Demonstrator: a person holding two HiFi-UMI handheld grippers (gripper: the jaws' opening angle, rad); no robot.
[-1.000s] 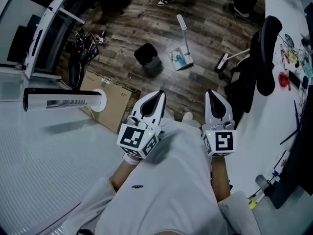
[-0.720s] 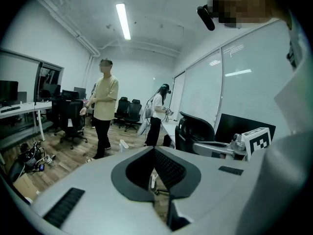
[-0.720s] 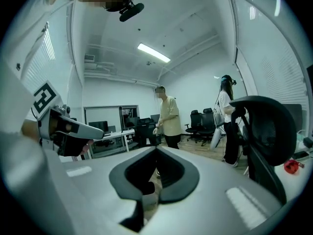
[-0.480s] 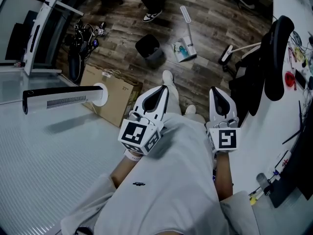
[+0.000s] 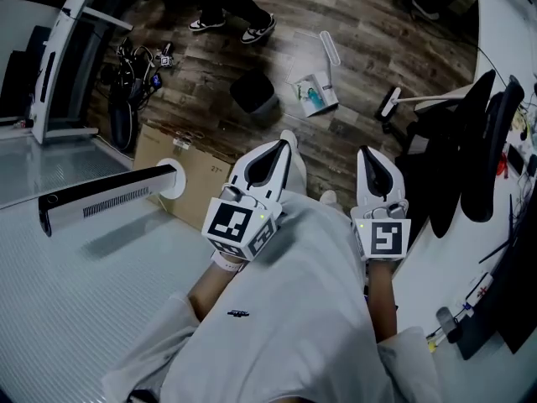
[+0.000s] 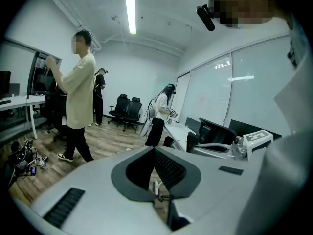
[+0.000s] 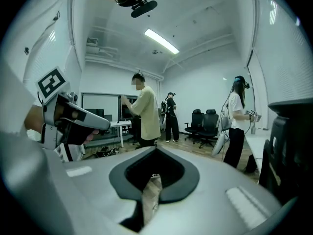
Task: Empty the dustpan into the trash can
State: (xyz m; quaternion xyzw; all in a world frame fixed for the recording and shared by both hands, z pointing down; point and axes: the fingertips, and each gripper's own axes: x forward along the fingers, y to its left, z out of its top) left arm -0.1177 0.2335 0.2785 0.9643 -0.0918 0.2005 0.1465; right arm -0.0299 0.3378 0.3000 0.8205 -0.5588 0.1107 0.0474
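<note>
In the head view a white dustpan (image 5: 316, 91) with litter in it lies on the wood floor, its handle (image 5: 329, 48) pointing away. A dark trash can (image 5: 254, 92) stands just left of it. A white brush head (image 5: 388, 104) lies to the right. My left gripper (image 5: 283, 145) and right gripper (image 5: 370, 154) are held side by side in front of my body, well short of the dustpan. Both are shut and hold nothing. In the left gripper view (image 6: 154, 150) and the right gripper view (image 7: 155, 148) the jaws meet with nothing between them.
A cardboard box (image 5: 181, 171) and a white tower fan (image 5: 107, 194) lie on the left. Tangled cables (image 5: 134, 78) sit by a desk leg. An office chair draped in black (image 5: 468, 145) stands at the right by a white desk (image 5: 502, 23). A person (image 5: 223, 7) stands beyond the trash can.
I have stepped forward, with one shoe now showing ahead of my body. Both grippers kept their place before me and stayed shut. The other person's feet moved to the upper left.
</note>
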